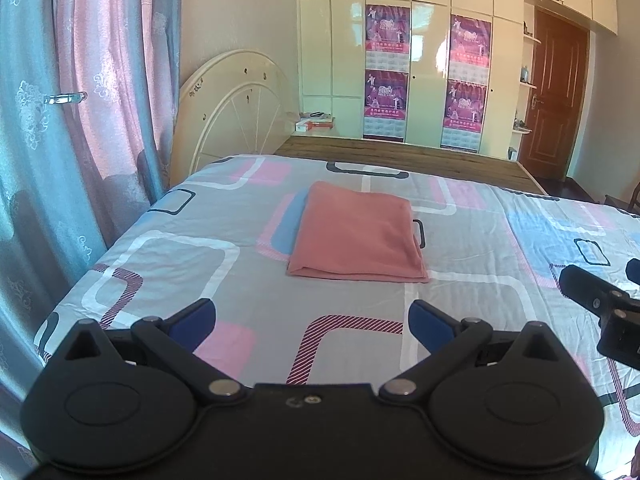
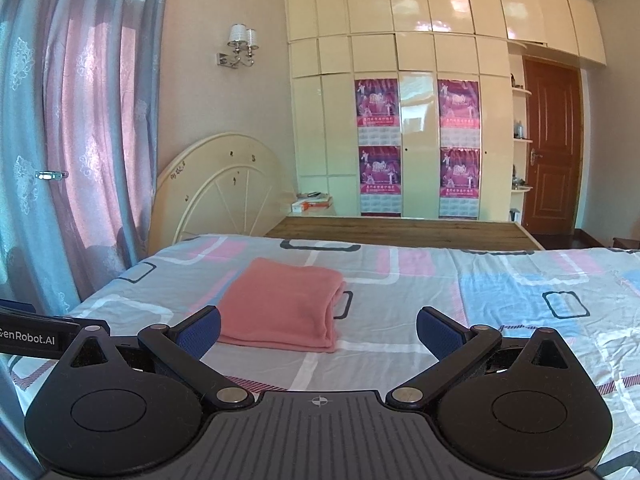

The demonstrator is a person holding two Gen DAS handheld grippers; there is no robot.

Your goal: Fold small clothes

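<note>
The left gripper [image 1: 312,322] hangs above the near part of the bed with its blue-padded black fingers [image 1: 196,318] spread wide and nothing between them. The right gripper [image 2: 319,330] is the same: blue pads [image 2: 436,334] far apart, empty, held level over the bedding. In the left wrist view the right tool shows at the right edge, beside and apart from the left one.

Ahead of both lies the salmon-pink fleece garment [image 1: 358,236], a soft rectangle resting flat on the grey bedsheet with pink, blue and white rounded-rectangle print [image 1: 500,248]. It sits near the middle of the sheet, apart from both grippers. In the right wrist view its right side shows stacked layers [image 2: 336,312], so it appears folded at least once already.

If another fold is wanted, the sound approach is to bring each gripper down to a near corner, pinch all layers together rather than only the top one, lift low, and carry the edge evenly across so the layers stay aligned. If the fold is judged complete, leave it untouched. The fleece looks thick and likely to spring open, so pressing the crease would help.
</note>
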